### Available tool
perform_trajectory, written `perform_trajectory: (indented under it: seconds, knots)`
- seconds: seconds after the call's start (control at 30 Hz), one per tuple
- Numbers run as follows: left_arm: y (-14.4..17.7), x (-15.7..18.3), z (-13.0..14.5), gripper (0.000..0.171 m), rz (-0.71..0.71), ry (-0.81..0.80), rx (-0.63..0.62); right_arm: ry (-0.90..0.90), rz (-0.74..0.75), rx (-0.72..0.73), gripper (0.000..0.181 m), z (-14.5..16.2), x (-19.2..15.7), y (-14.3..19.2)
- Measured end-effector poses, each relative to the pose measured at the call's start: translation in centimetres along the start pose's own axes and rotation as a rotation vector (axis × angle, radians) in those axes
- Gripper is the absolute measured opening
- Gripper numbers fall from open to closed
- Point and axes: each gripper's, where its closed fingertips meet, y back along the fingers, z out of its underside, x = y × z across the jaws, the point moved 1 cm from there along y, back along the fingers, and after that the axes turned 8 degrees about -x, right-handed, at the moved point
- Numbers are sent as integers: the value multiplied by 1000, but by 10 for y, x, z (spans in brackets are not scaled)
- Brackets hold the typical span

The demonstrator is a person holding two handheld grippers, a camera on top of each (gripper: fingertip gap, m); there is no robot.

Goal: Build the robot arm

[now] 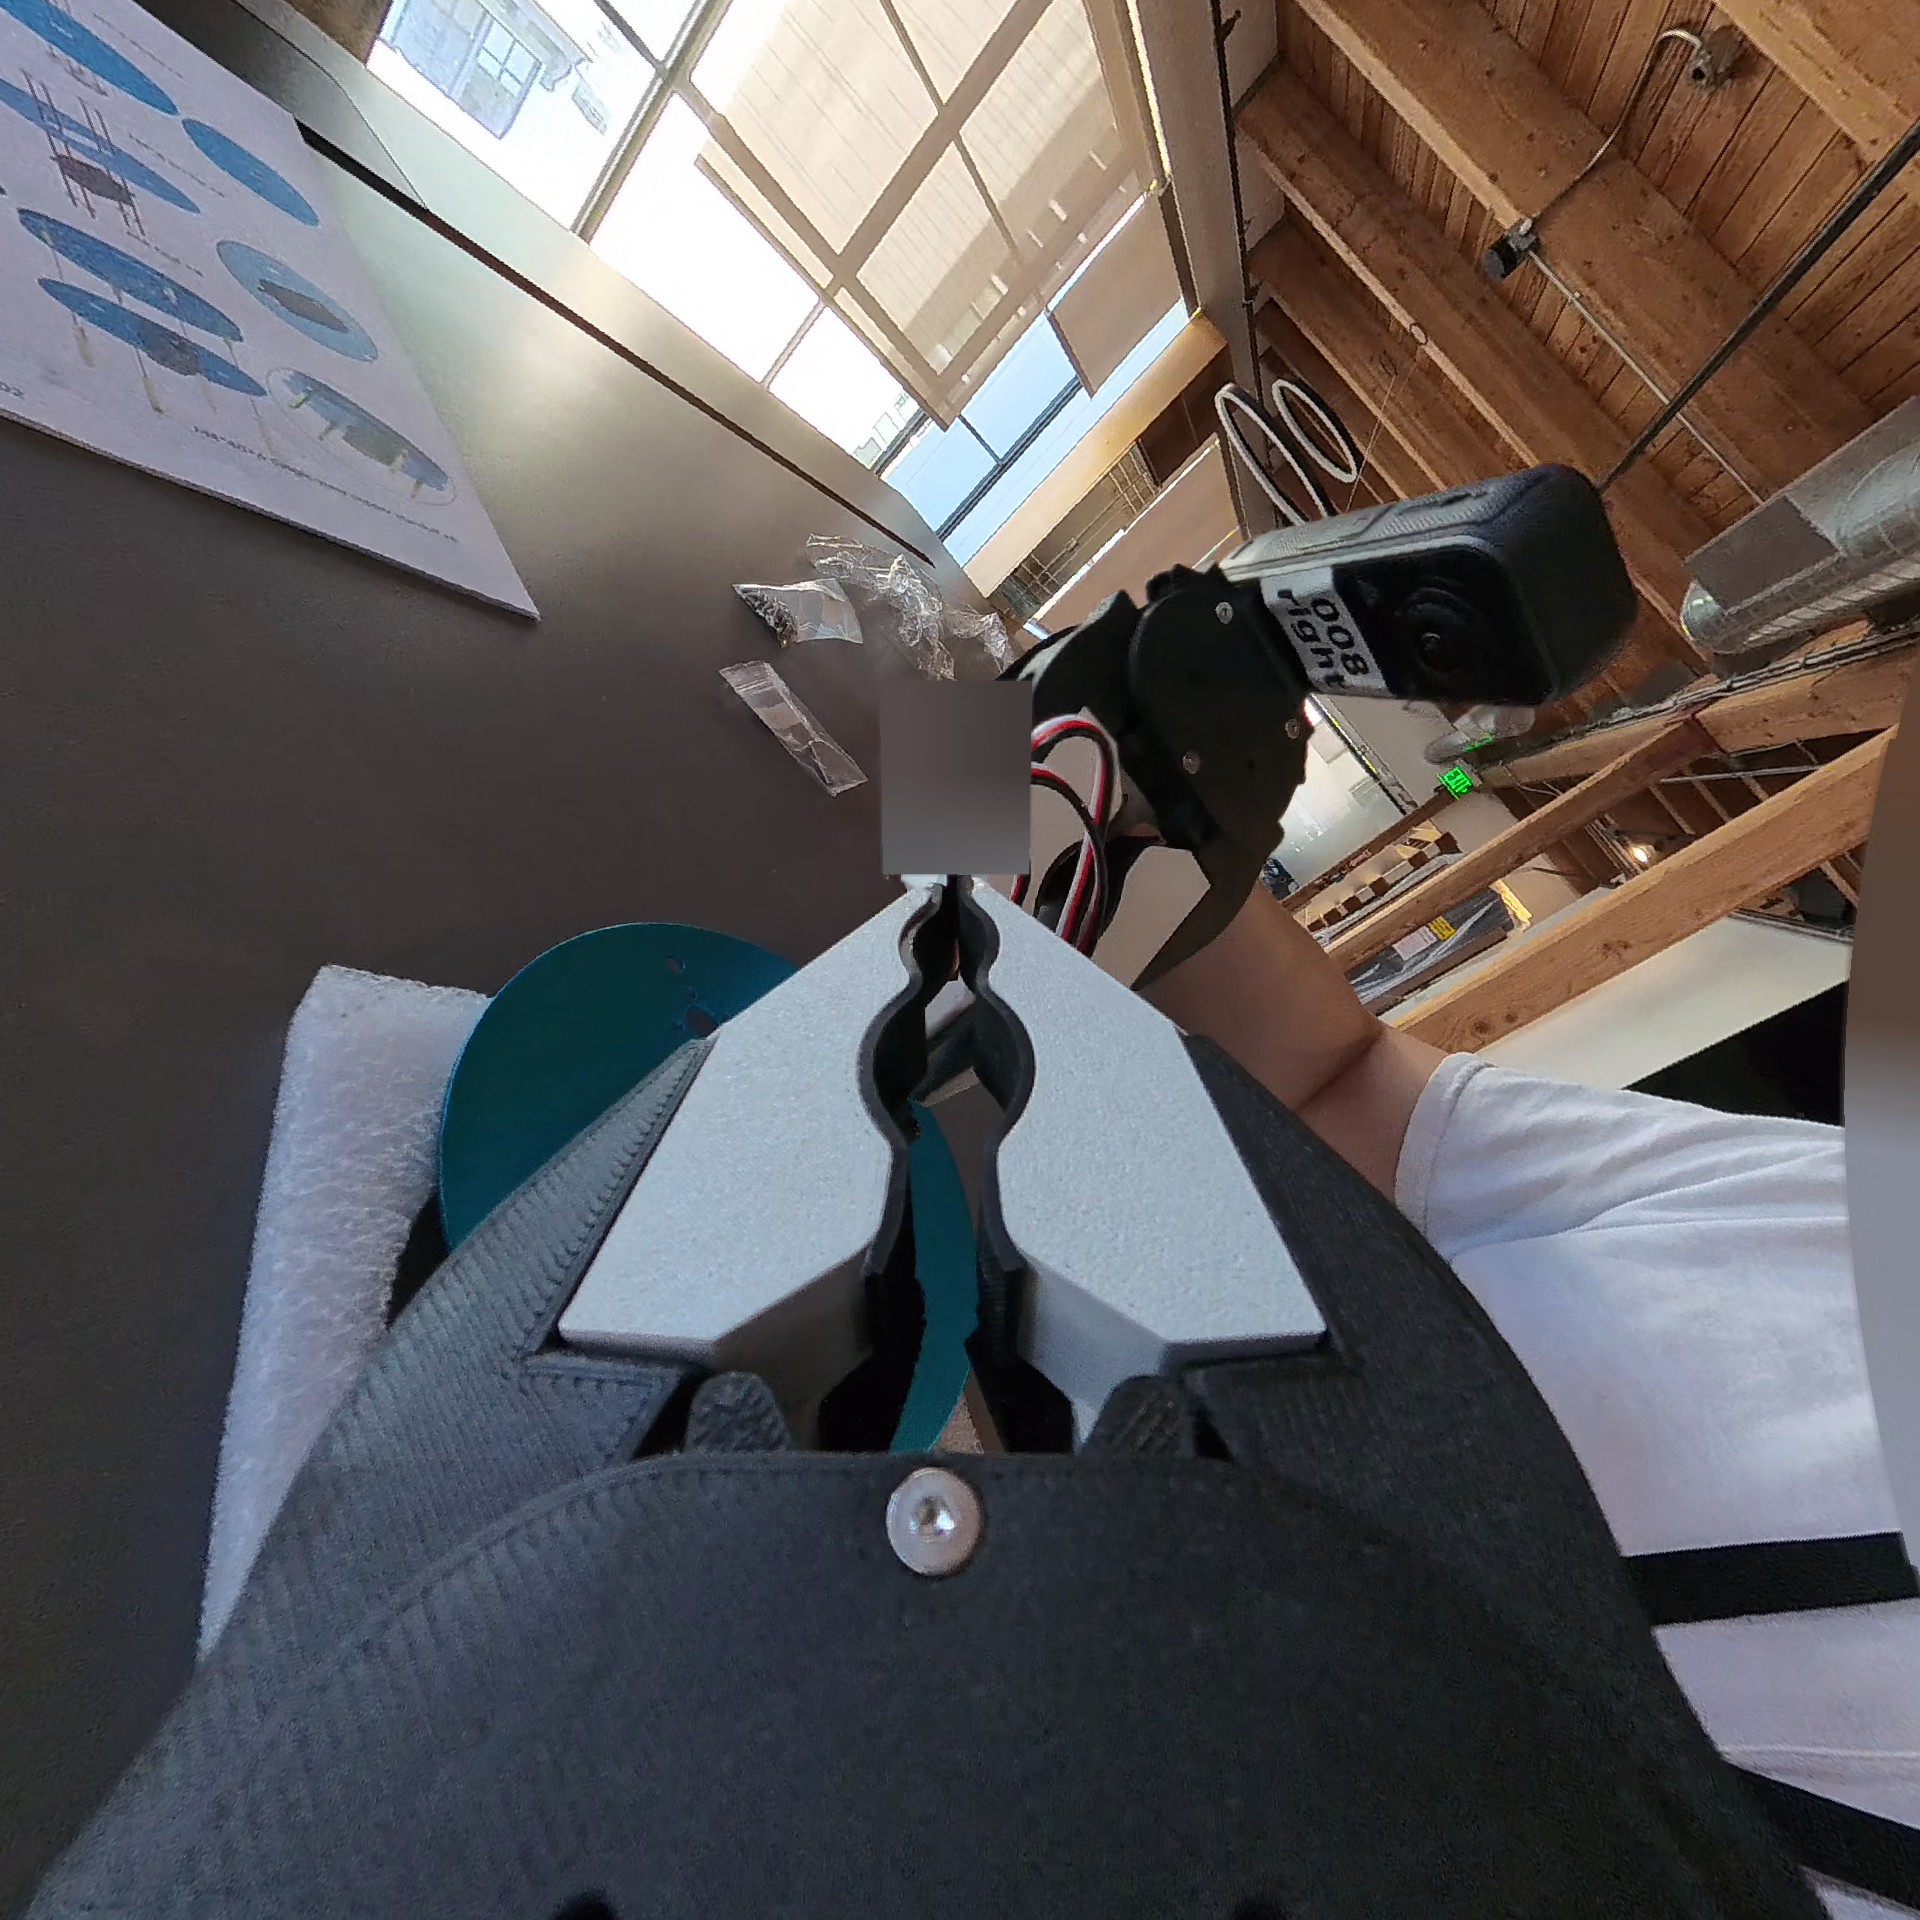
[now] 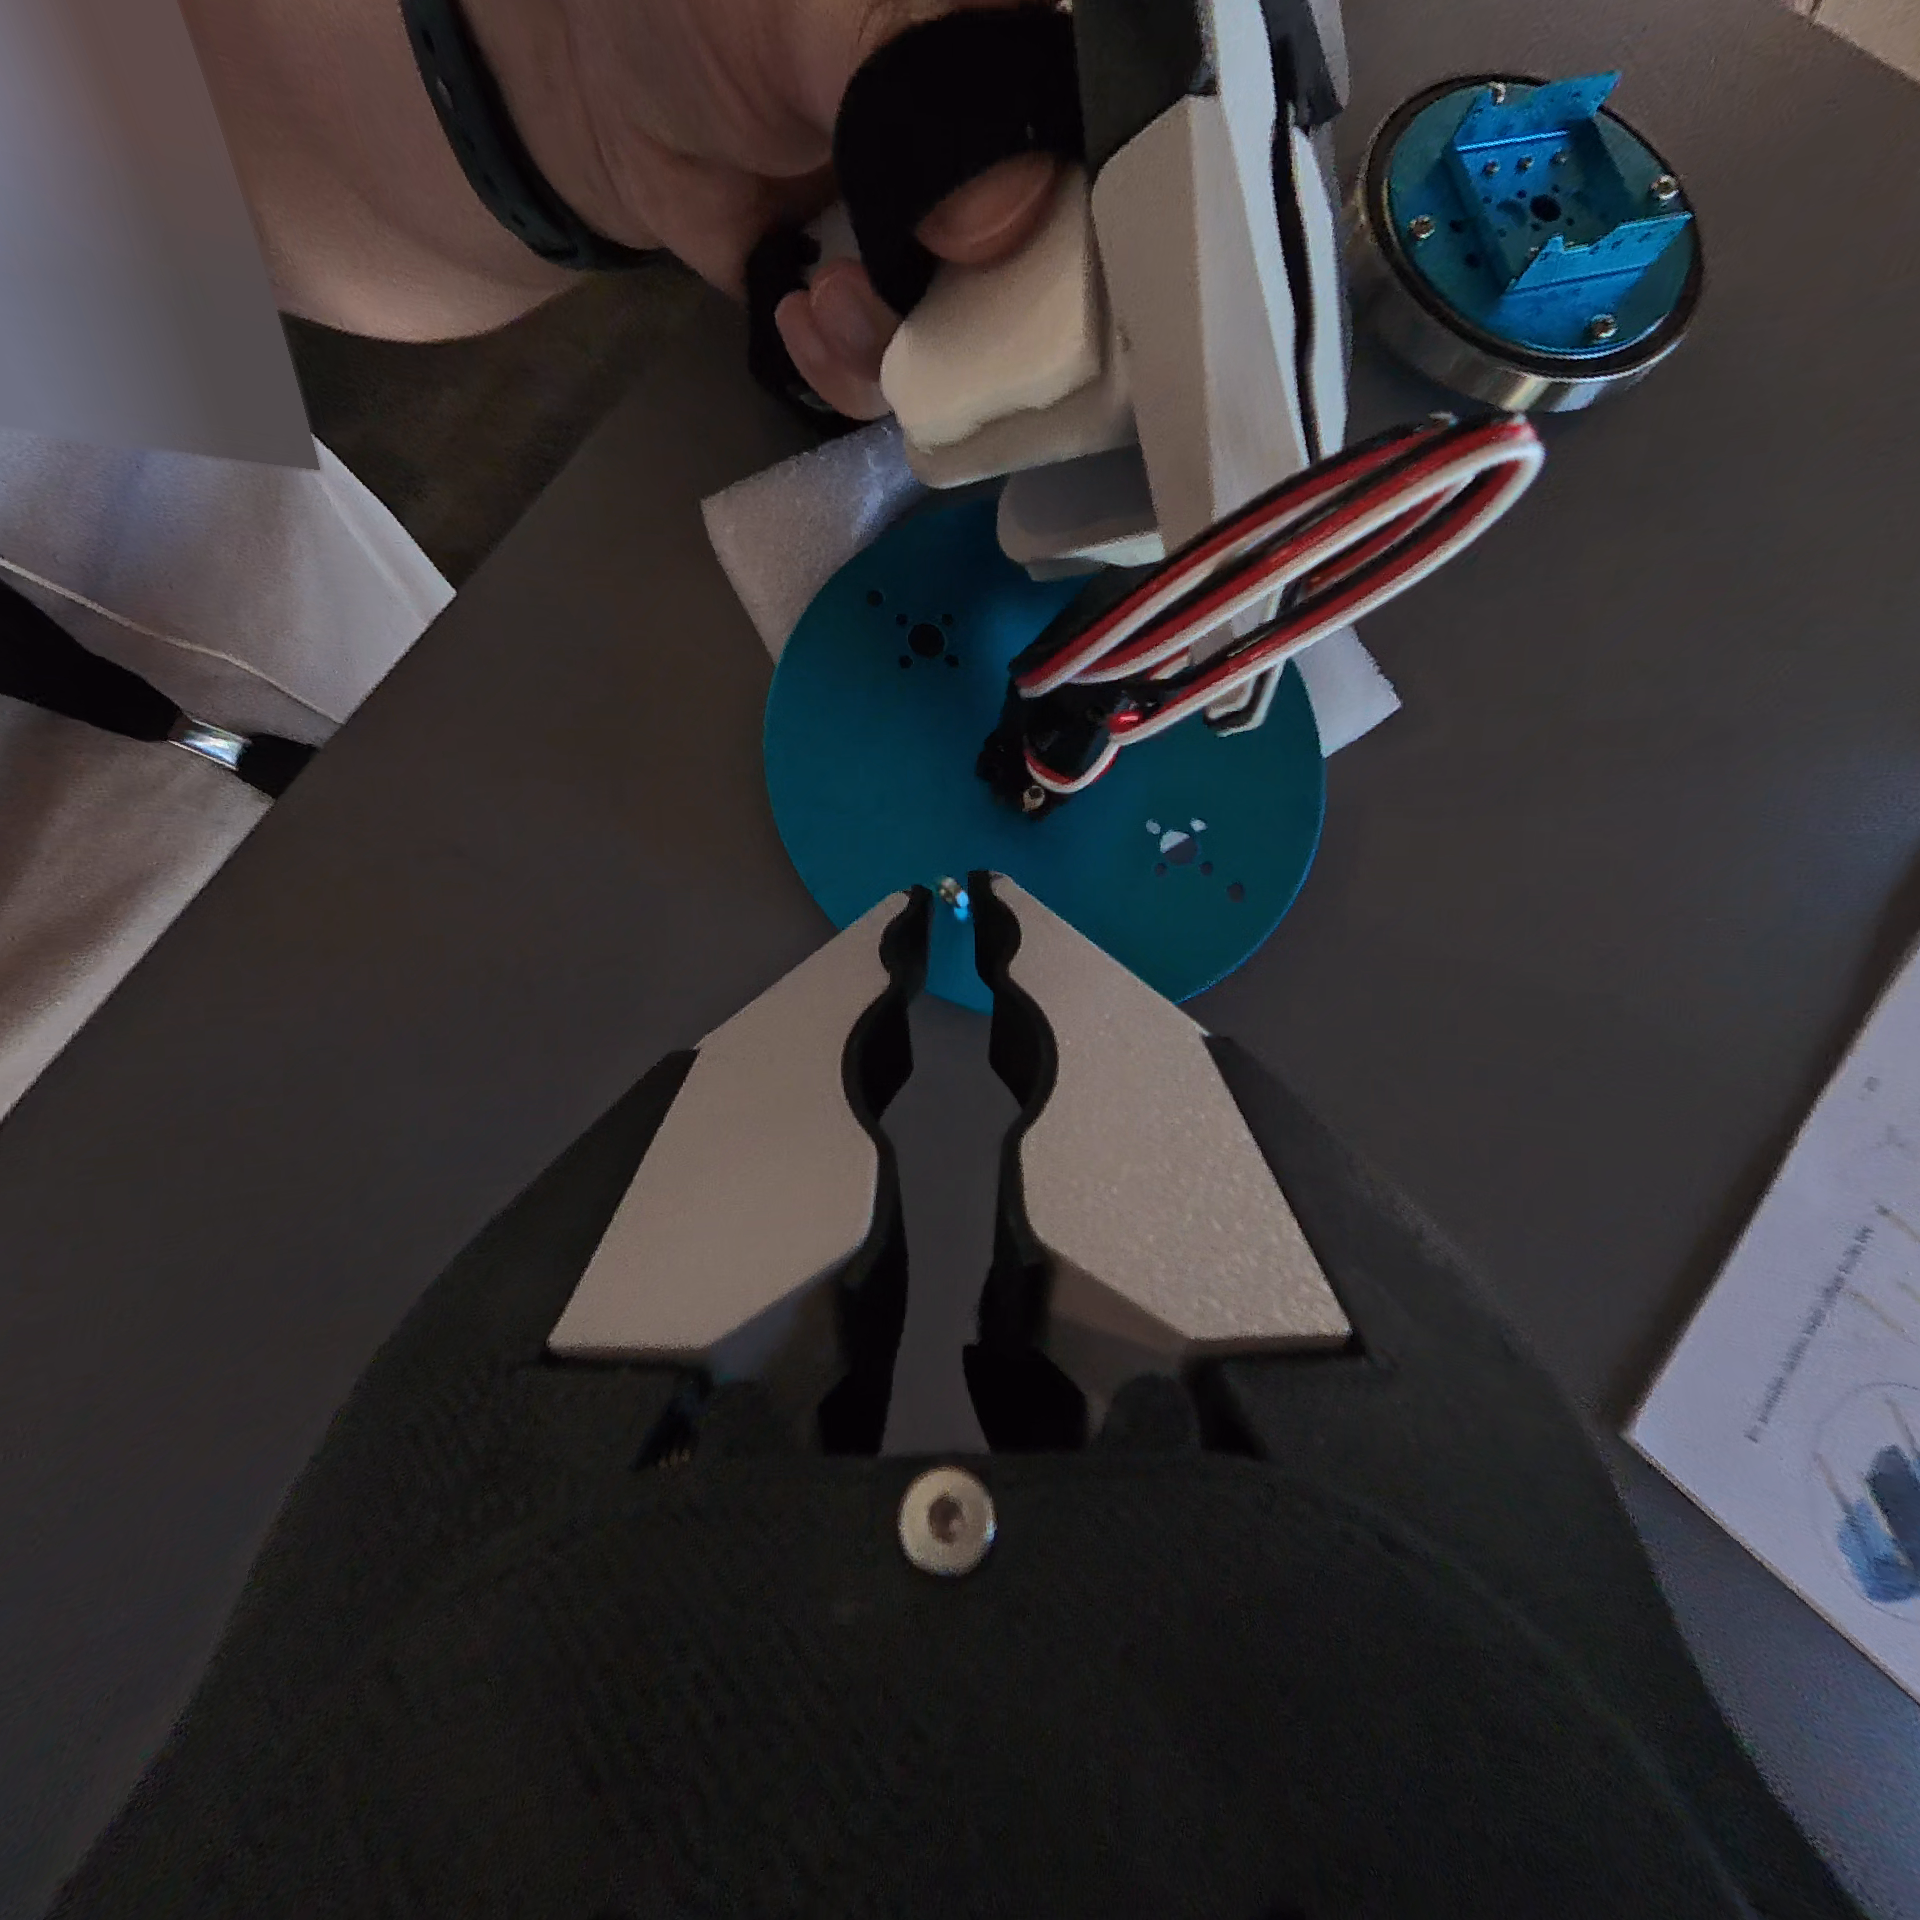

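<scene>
A teal round plate [image 2: 894, 769] with small holes lies on white foam [image 2: 790, 530] on the dark table. My left gripper [image 1: 940, 902] is shut on a looped red, white and black cable [image 2: 1288, 561]. The cable ends in a small black part [image 2: 1006, 750] resting on the plate. The left gripper also shows in the right wrist view [image 2: 1236, 709], reaching down from above. My right gripper [image 2: 953, 891] is at the plate's near edge. Its jaws stand slightly apart on either side of a tiny silver screw [image 2: 947, 886]. The plate also shows under the left gripper [image 1: 582, 1039].
A round metal ring holding a blue bracket [image 2: 1538, 229] stands behind the plate. A printed sheet with diagrams [image 2: 1818, 1351] lies at the right; it also shows in the left wrist view [image 1: 208, 260]. Small clear plastic bags [image 1: 800, 613] lie farther off. A person's hand [image 2: 904, 239] holds the left gripper. The gap from one gripper's tips to the other's is roughly 6 centimeters.
</scene>
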Motion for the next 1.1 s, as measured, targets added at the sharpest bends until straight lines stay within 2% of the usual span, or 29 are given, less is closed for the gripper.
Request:
perform_trajectory:
  seconds: [0.17, 0.23, 0.3, 0.4, 0.47, 0.6, 0.67, 0.73, 0.83, 0.9, 1.03, 1.1]
  knots:
    - [0, 0, 0, 0, 3, -1, 1, -44, -44, -6, 8, 1, 0, -6]
    - [0, 0, 1, 0, 3, -2, 1, -87, -76, 5, 1, 0, -1, -7]
    - [0, 1, 1, 0, 1, -4, 2, -208, -122, 30, 1, -2, 2, -7]
    - [0, 0, 1, 0, 2, -2, 2, -494, -258, 75, 1, -5, 6, -8]
    - [0, 0, 2, 0, 5, 1, 0, -621, -349, 55, 1, -2, 5, -11]
    - [1, 0, 2, 0, 2, -2, 2, -727, -456, 42, 12, -4, 1, -7]
    - [1, 0, 2, 0, 4, -2, 2, -684, -400, 35, 15, -3, 4, -6]
    - [1, 0, 1, 0, 7, 0, 2, -595, -269, 25, 18, -1, 10, -3]
    - [1, 0, 1, 0, 11, 3, 3, -346, -63, 134, 27, -14, 5, 9]
    - [1, 0, 1, 0, 11, 2, 3, -264, 70, 206, 37, -17, -1, 9]
    - [1, 0, 1, 0, 14, 5, 4, -295, 178, 146, 40, -7, -5, -6]
    - [1, 0, 1, 0, 11, 3, 3, -338, 178, 157, 28, -9, -7, -9]
